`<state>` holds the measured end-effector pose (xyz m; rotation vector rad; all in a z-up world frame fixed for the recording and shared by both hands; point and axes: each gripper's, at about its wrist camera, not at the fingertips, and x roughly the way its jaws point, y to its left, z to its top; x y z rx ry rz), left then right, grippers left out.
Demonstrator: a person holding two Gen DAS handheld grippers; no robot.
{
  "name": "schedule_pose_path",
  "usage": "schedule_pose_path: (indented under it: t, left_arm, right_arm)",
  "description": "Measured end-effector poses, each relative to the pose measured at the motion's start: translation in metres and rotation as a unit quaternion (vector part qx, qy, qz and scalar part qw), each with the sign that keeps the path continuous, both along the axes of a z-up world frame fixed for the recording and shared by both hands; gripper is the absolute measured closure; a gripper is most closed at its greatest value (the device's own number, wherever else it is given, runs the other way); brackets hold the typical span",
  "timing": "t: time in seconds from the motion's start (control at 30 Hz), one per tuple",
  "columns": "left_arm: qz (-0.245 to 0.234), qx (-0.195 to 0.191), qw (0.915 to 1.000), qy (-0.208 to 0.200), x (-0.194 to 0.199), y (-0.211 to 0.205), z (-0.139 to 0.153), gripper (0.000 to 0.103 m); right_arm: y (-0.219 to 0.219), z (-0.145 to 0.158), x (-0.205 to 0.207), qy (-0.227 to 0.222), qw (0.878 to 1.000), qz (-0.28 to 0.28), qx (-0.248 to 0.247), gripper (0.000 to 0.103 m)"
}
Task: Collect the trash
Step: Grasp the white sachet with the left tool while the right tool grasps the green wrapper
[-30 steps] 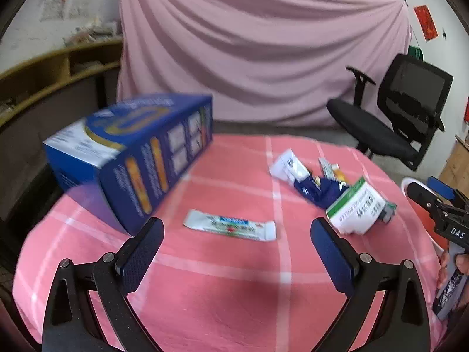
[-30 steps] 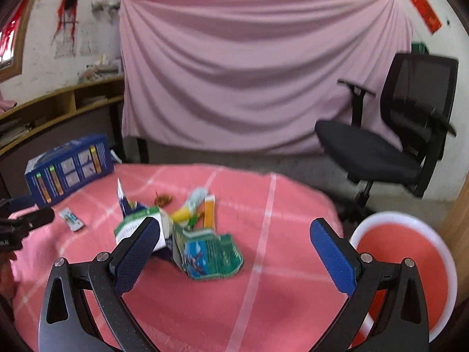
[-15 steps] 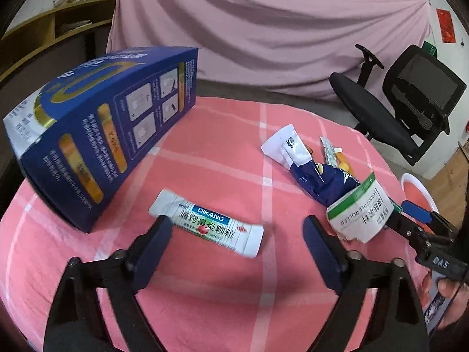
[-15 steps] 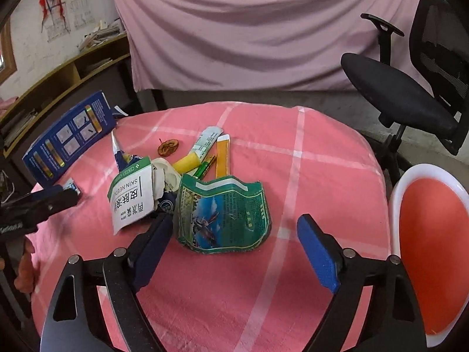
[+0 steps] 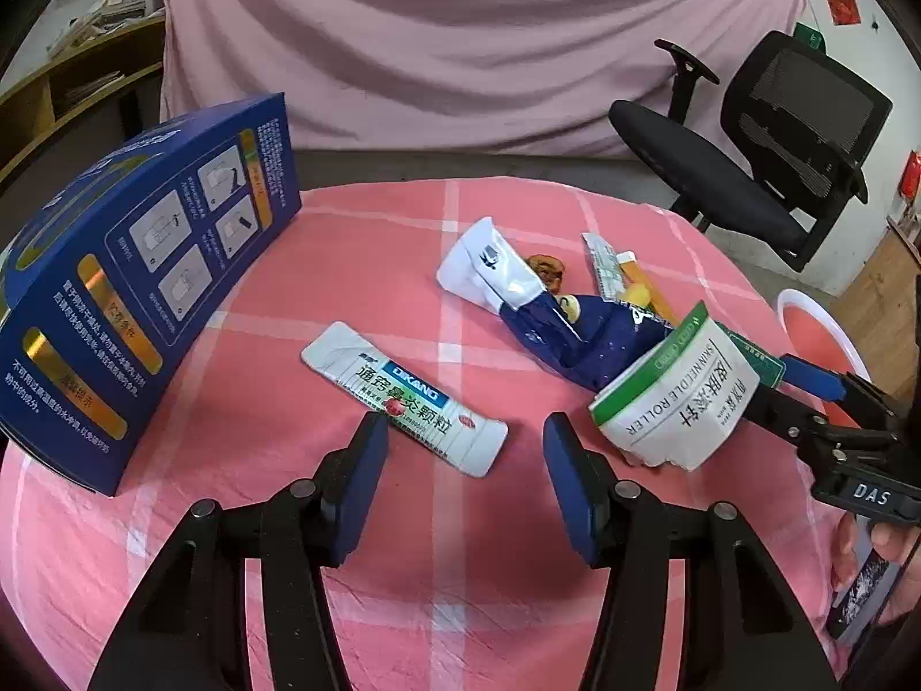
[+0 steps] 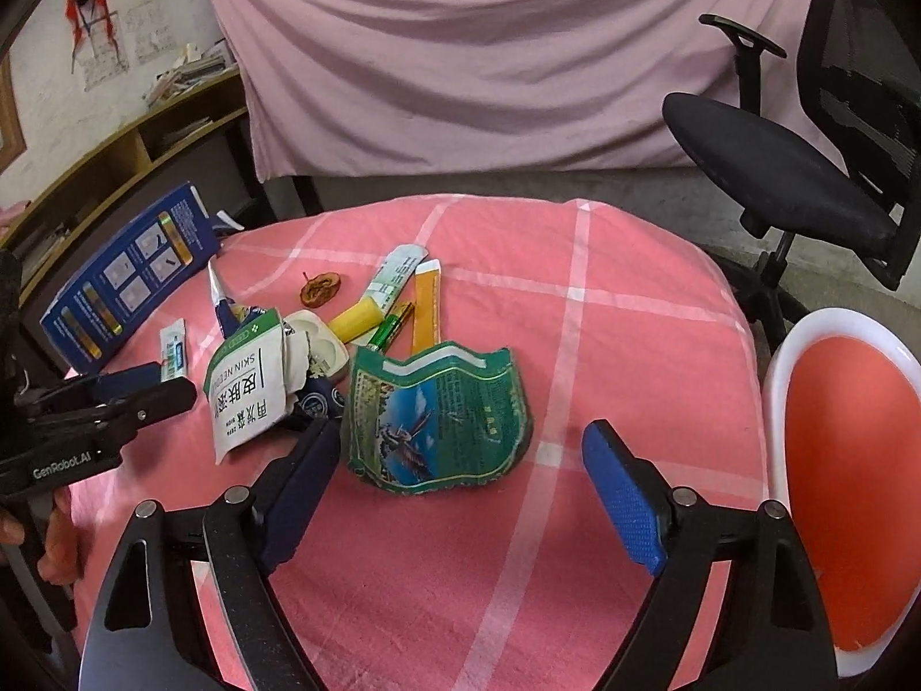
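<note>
Trash is lying flat on the pink table [image 5: 242, 437], and your left gripper [image 5: 460, 463], fingers narrowing but still apart beside the white sachet [image 5: 403, 397], is risking pinching cloth instead.

On the round table [image 6: 633, 345] the trash lies in a loose pile near the middle. The large flat pouch [image 6: 437, 420] lies at the front of the pile, and the torn paper packet [image 6: 247, 386] is just left of it. Behind them lie a battery [image 6: 391, 331] and two narrow sachets [image 6: 429, 305]. The long sachet [image 5: 403, 397] lies apart, between the pile and the big box [image 5: 144, 311] at the left edge. The basin [image 6: 846, 460] stands right of the table.
</note>
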<state>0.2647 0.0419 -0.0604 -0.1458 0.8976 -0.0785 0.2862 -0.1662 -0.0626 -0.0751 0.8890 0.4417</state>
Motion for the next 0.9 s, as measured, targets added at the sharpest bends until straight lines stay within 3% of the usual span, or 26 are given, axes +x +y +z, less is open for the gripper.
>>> schedule_pose_path:
  t: [0.17,0.3,0.57,0.7,0.8,0.9]
  left_arm:
    - [0.009,0.002,1.0,0.003,0.003,-0.001,-0.002,0.061]
    - [0.022,-0.001,0.9998,0.003,0.0,0.003,-0.002,0.07]
    - [0.046,-0.015,0.9988,0.003,-0.006,0.015,0.0,0.09]
    - [0.044,-0.016,0.9989,0.003,-0.009,0.016,0.001,0.091]
    - [0.045,-0.017,0.9989,0.001,-0.013,0.018,0.004,0.09]
    - [0.049,-0.02,0.9986,0.001,-0.014,0.019,0.006,0.075]
  right_arm:
    - [0.004,-0.004,0.003,0.008,1.0,0.005,-0.012,0.025]
    - [0.002,-0.005,0.003,0.009,1.0,0.003,-0.012,0.038]
    - [0.001,-0.004,0.002,0.007,1.0,0.003,-0.007,0.048]
    - [-0.006,-0.002,0.001,0.009,1.0,-0.004,0.005,0.046]
    - [-0.012,0.0,0.001,0.008,1.0,-0.016,0.006,0.038]
    - [-0.015,0.004,0.001,-0.006,1.0,-0.024,-0.017,0.032]
